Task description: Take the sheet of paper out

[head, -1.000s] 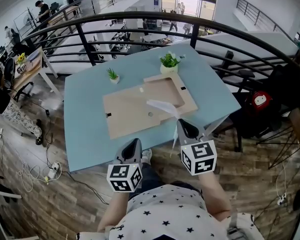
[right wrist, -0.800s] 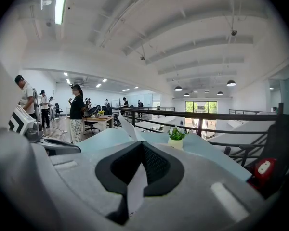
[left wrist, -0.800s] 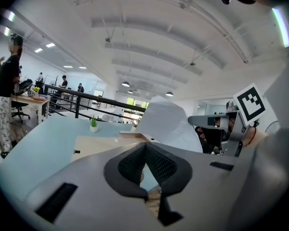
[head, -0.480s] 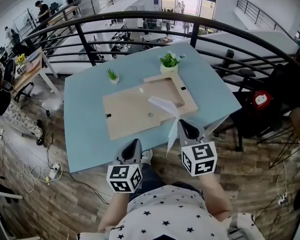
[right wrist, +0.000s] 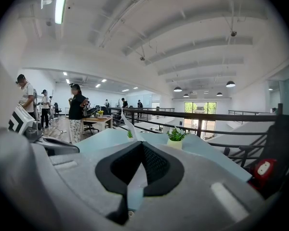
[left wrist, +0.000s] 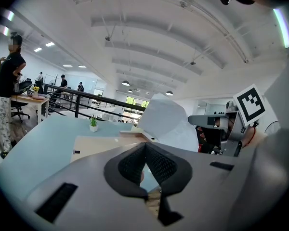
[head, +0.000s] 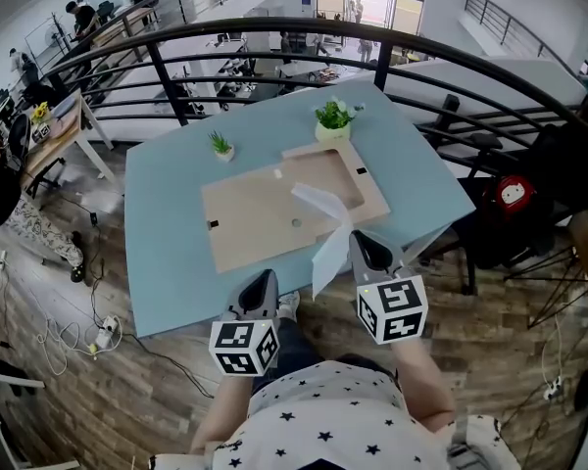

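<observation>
1. Since the left claw (head: 265,280) sits at the near table edge with its jaws together on nothing, I would leave it parked there, well clear of the sheet. It could steady the board if that begins to slide.
2. The wooden board (head: 255,218) lies flat on the blue table (head: 167,233). To my eye the pull should run up and toward the person, so the paper's far end clears the shallow recess (head: 323,176) without dragging the board along.
3. The sheet of paper (head: 323,248) droops from the right claw's tip, with its far end above the recess. I cannot tell whether that end touches the wood. It looks limp, so a slow, even draw seems wise, since a jerk might tear it at the pinch.
4. The right claw (head: 359,239) is clamped on the sheet's near edge. The bite looks narrow, so the squeeze should hold firm until the sheet hangs free.
5. The left gripper view shows the sheet (left wrist: 168,124) broadside, curving up above the board beside the right claw. No other view gives that shape.
6. The head view alone takes in both claws, the whole board and the table edge together.
7. The right gripper view shows the sheet (right wrist: 128,125) edge-on, a thin white sliver rising from the closed pads. That confirms the pinch, though the claw body hides the board.
</observation>
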